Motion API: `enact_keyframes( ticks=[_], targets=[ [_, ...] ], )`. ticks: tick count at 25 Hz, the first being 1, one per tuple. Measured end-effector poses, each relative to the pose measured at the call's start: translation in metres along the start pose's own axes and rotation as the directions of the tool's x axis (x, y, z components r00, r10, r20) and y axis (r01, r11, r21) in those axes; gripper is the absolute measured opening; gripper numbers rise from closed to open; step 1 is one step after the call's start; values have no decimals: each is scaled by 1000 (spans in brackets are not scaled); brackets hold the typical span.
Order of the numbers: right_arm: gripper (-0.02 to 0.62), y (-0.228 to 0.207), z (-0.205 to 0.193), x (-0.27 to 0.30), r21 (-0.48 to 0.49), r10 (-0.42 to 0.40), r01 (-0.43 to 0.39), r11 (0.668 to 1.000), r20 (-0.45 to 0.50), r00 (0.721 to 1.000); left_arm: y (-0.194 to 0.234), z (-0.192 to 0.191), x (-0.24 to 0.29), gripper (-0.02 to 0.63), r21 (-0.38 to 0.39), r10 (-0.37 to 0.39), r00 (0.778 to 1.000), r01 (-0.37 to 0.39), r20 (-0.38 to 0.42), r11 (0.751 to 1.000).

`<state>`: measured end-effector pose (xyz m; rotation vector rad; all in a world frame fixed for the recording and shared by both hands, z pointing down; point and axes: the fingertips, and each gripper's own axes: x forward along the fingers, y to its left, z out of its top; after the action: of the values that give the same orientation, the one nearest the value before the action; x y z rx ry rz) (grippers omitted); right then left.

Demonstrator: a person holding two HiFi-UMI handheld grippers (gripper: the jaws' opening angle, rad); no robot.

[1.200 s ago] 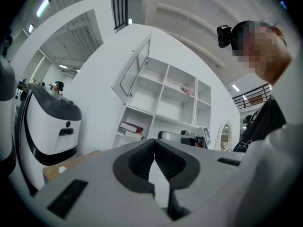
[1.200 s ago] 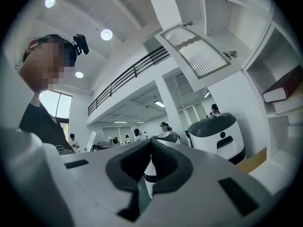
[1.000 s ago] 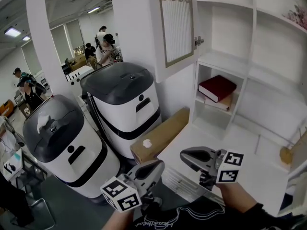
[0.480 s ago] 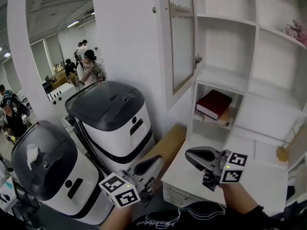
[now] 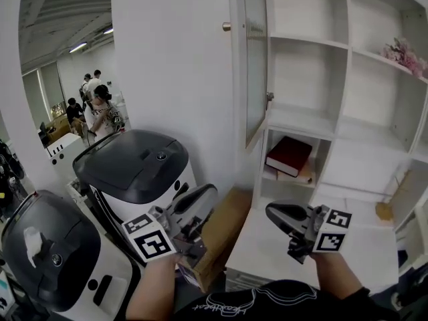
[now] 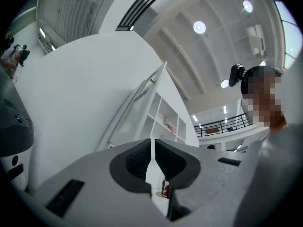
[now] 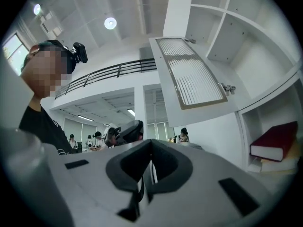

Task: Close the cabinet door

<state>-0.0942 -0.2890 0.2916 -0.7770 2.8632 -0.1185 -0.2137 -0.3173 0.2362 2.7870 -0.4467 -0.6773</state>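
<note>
The grey left gripper (image 5: pixel 206 195) and grey right gripper (image 5: pixel 273 214), jaws pressed together on nothing, hang at six o'clock below the open white ribbed-glass cabinet door (image 5: pixel 255 65).

The ribbed-glass white cabinet door (image 5: pixel 254 65) stands out from the left side of the white open shelf unit (image 5: pixel 348 112). Below it, in a compartment, lies a dark red hardback book (image 5: pixel 289 155). A long brown cardboard box (image 5: pixel 224 229) lies left of the unit, between it and a white rounded machine with a dark lid (image 5: pixel 137 172).

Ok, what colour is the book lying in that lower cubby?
The book is dark red; it shows best in the head view.
</note>
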Motion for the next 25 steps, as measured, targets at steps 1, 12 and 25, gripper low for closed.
enact_keyframes(
  ticks=[1, 12, 25],
  targets=[
    [8, 0, 2, 2, -5, -9, 9, 1000, 2, 1000, 2, 8, 3, 11, -16, -29, 1000, 29, 12, 999],
    [8, -12, 14, 13, -73, -105, 104, 992, -11, 994, 22, 91, 47, 12, -19, -219, 971, 222, 95, 975],
    [8, -48, 24, -32, -97, -304, 305, 948, 18, 952, 25, 177, 133, 130, 43, -473, 857, 475, 203, 879]
  ],
)
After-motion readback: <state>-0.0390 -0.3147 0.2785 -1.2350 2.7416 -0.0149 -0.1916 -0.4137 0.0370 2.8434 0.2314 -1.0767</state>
